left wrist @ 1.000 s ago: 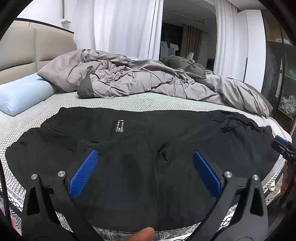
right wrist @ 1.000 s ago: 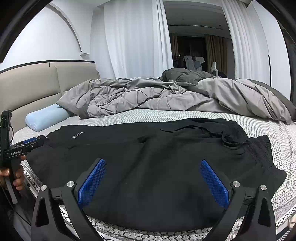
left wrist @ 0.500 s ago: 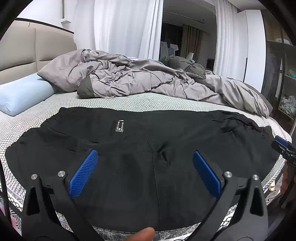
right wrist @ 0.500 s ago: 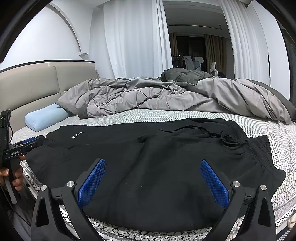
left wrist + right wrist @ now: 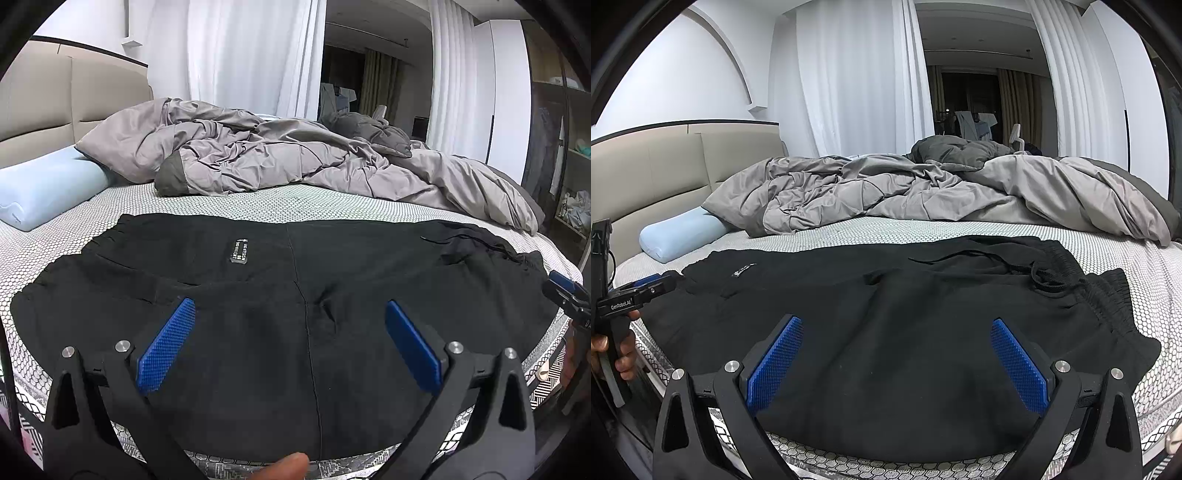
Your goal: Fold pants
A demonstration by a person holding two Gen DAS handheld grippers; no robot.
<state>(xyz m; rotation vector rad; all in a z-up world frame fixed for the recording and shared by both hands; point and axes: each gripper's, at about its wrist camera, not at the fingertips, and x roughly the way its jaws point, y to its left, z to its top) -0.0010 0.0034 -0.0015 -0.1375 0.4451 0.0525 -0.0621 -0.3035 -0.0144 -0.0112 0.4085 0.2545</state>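
Left wrist view: the left gripper hangs with its blue ribbed pads spread wide and nothing between them, low centre of frame. Straight ahead lie the black fabric pants, spread flat across the middle of the frame on the white honeycomb-patterned mattress. Their long axis runs left to right, crosswise to the fingers. At the right edge the other tool's blue tip shows, near the cloth's right end.

Right wrist view: the right gripper is also spread and empty, bottom centre. The pants run sideways here too; the gathered elastic waistband with drawstring sits middle right, on this gripper's side, so I'd call the right hand nearer it. At far left the other tool looks close to the opposite end, though touching or not I can't tell. A crumpled grey duvet fills the upper middle, well apart.
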